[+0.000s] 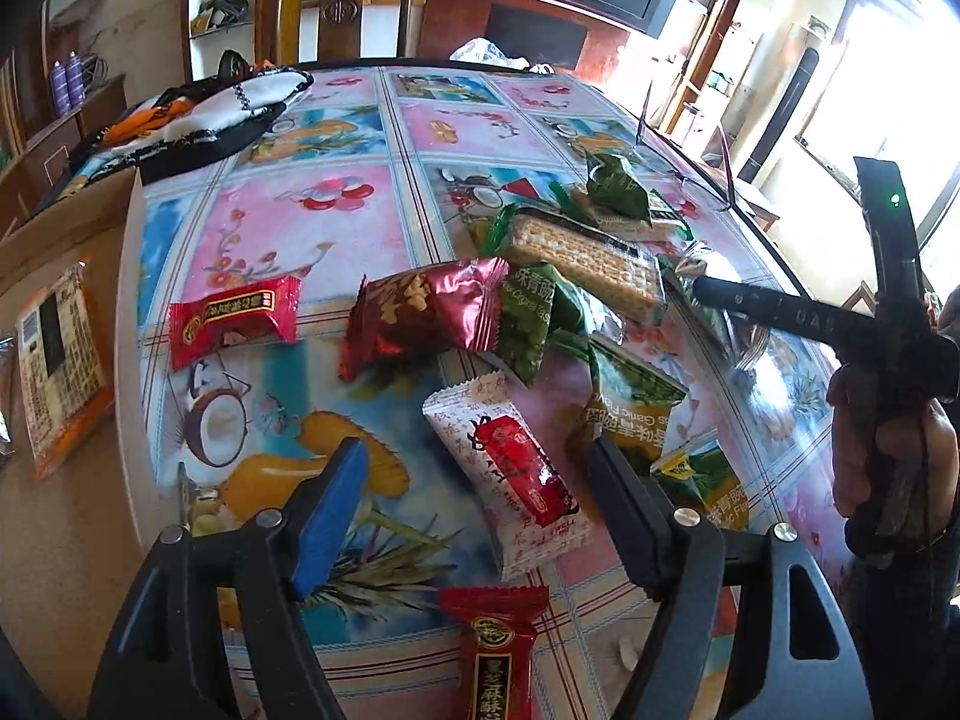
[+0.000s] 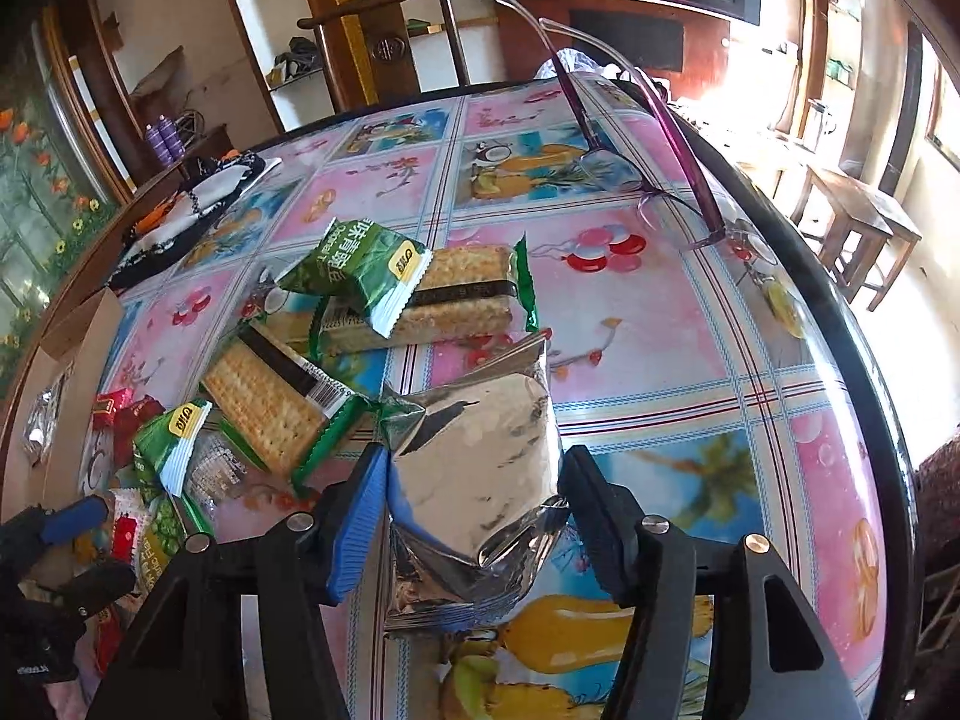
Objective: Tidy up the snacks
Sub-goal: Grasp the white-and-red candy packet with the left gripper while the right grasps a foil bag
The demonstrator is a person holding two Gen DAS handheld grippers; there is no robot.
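Observation:
My left gripper (image 1: 477,456) hangs open over a white snack packet with a red label (image 1: 510,474), which lies loose on the table between the fingers. Red candy packets (image 1: 234,321), (image 1: 420,315), (image 1: 498,648) and green pea packets (image 1: 630,402) lie around it. My right gripper (image 2: 477,459) is shut on a crumpled silver foil packet (image 2: 480,468), both pads against its sides. Cracker packs (image 2: 264,396), (image 2: 456,294) and green packets (image 2: 366,264) are piled to the left of it. The left gripper's fingers (image 2: 78,516) show at the bottom left of the right wrist view.
A cardboard box (image 1: 72,228) at the table's left holds an orange packet (image 1: 60,360). Purple-framed glasses (image 2: 648,180) lie at the far right. A black-and-white cloth bag (image 1: 198,114) sits far left, a wooden chair (image 1: 336,6) behind. The table has a dark rim (image 2: 840,312).

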